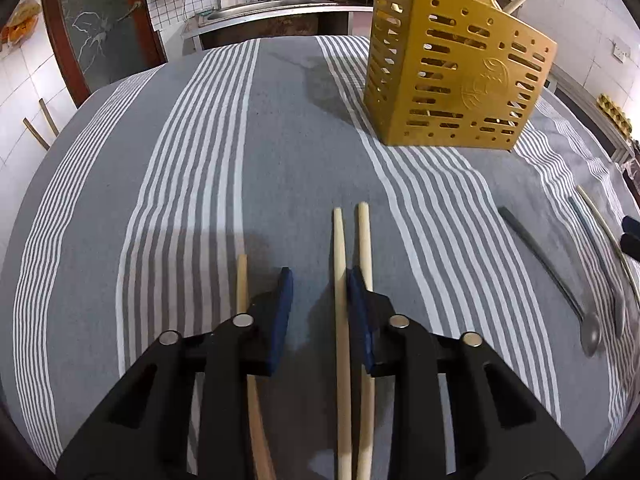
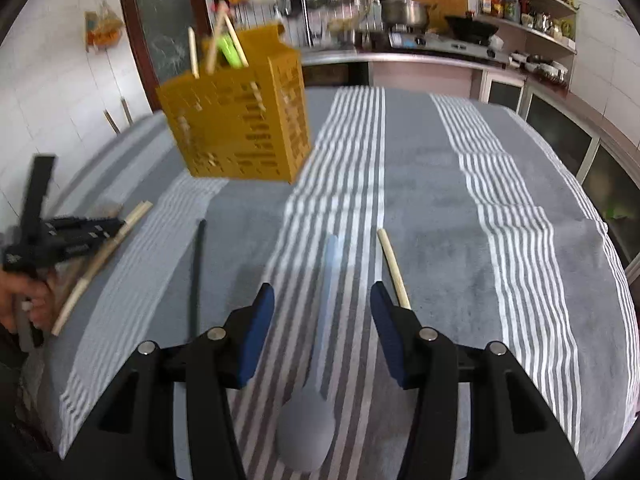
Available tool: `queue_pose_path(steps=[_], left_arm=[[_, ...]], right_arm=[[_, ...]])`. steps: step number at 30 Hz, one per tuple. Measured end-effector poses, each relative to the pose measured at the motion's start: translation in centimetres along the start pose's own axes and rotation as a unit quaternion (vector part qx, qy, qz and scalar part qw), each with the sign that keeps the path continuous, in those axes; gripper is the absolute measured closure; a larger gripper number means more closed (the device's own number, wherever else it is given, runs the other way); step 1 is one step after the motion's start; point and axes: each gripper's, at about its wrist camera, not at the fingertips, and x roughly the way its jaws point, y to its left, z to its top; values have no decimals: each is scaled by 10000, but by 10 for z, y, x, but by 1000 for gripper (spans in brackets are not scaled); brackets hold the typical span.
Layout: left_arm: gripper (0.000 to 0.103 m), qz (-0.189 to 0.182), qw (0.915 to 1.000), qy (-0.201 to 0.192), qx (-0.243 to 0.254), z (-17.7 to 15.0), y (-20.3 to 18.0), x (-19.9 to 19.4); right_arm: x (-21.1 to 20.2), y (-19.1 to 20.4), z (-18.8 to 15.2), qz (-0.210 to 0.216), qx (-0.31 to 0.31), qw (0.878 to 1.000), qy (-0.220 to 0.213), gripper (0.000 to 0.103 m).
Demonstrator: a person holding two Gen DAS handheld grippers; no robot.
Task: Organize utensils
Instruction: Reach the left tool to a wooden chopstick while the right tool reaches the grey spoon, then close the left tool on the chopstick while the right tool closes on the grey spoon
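Observation:
A yellow perforated utensil holder [image 1: 456,76] stands on the striped cloth, with chopsticks and a green item inside; it also shows in the right wrist view [image 2: 240,120]. My left gripper [image 1: 320,280] is open low over the cloth, with one pale chopstick [image 1: 341,280] lying between its jaws, a second [image 1: 365,240] under the right finger and a third [image 1: 241,280] under the left finger. My right gripper [image 2: 322,300] is open above a grey spoon [image 2: 316,400] lying between its jaws. A pale chopstick [image 2: 392,264] lies under its right finger.
A dark-handled spoon [image 1: 548,272] and another spoon [image 1: 600,248] lie right of the left gripper. A dark utensil handle [image 2: 198,272] lies left of the right gripper. The grey striped cloth [image 2: 440,200] covers the table. A kitchen counter [image 2: 420,56] and sink stand behind.

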Motion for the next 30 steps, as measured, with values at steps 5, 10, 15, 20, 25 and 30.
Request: queue_pose_path(steps=[5, 10, 15, 20, 25, 30], left_arm=[[97, 57, 10000, 65, 47, 13, -4, 10], [99, 17, 9998, 180, -47, 22, -6, 16], [99, 58, 9993, 356, 65, 28, -11, 18], [99, 99, 9989, 414, 191, 33, -13, 22], [99, -28, 9993, 378, 77, 38, -9, 18], [99, -43, 9999, 72, -58, 41, -5, -3]], right_arm=[[30, 2, 14, -131, -84, 9993, 350, 60], [57, 9, 23, -340, -194, 9966, 725, 71], [66, 26, 29, -449, -493, 9919, 1082, 96], [66, 28, 32, -482, -383, 9934, 965, 96], [59, 25, 39, -228, -215, 9965, 776, 96], [29, 28, 45, 44, -133, 9997, 177, 96]])
